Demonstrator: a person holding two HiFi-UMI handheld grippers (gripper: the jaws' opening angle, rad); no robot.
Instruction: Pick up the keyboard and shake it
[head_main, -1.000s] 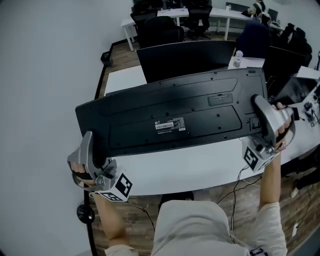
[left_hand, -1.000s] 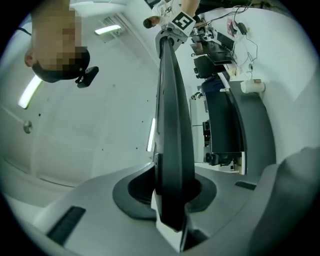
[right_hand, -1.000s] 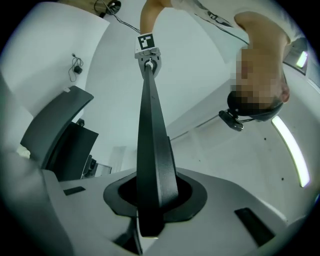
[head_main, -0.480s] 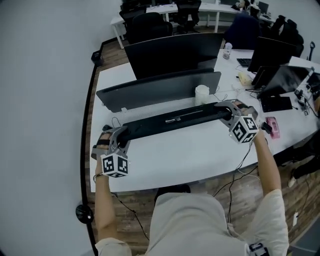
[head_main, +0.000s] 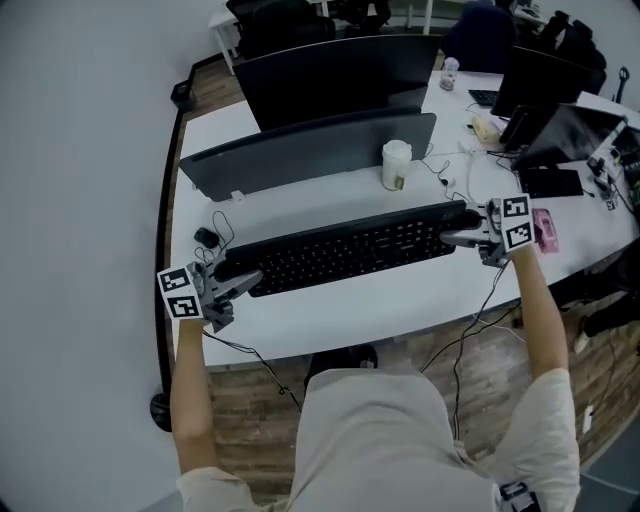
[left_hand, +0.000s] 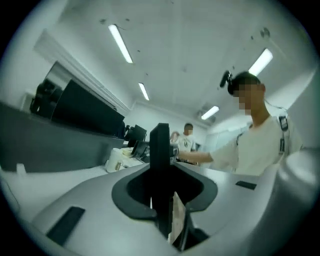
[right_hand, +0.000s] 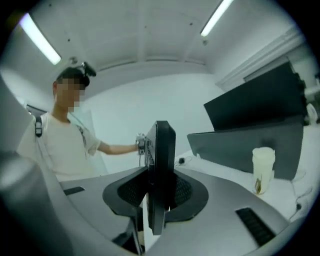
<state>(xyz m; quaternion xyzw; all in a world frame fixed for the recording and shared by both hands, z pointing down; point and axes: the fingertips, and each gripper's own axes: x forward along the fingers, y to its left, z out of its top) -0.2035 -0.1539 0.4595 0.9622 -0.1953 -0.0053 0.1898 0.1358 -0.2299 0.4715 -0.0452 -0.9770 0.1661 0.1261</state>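
While keys-up, keyboard between both claws

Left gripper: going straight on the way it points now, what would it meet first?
The keyboard: its end sits between the left gripper's jaws, so the gripper would likely just push into it lengthwise.
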